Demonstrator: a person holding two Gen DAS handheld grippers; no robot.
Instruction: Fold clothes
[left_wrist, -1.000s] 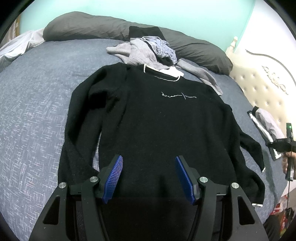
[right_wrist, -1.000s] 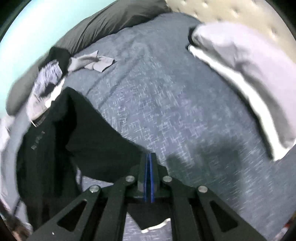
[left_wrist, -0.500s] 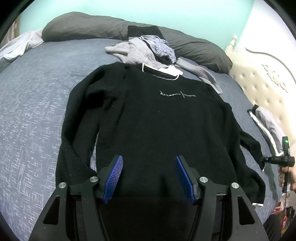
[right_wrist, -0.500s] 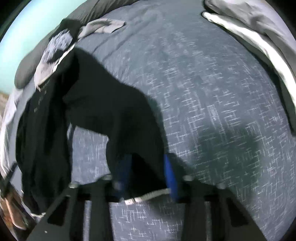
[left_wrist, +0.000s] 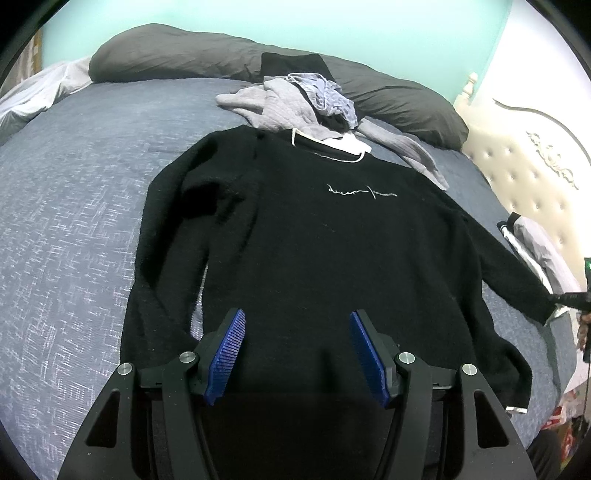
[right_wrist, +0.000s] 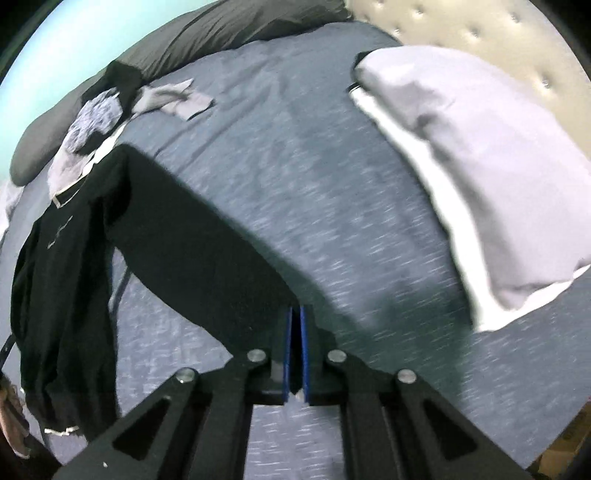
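Note:
A black sweater (left_wrist: 325, 251) with white script on its chest lies face up on the blue-grey bed (left_wrist: 74, 206), collar at the far end. My left gripper (left_wrist: 297, 347) is open and empty, hovering over the sweater's hem. My right gripper (right_wrist: 294, 350) is shut on the cuff end of the sweater's right sleeve (right_wrist: 207, 258) and holds it stretched out from the body, lifted off the bed. It also shows at the right edge of the left wrist view (left_wrist: 565, 299), at the sleeve's end.
A pile of grey and blue clothes (left_wrist: 295, 107) lies beyond the collar, with dark grey pillows (left_wrist: 192, 55) behind. A folded light grey garment (right_wrist: 476, 155) lies by the tufted headboard (left_wrist: 532, 177) on the right.
My right gripper opened, then shut again on the right sleeve's cuff end and pulled it outward, so the sleeve now runs straight. My left gripper stayed open over the hem.

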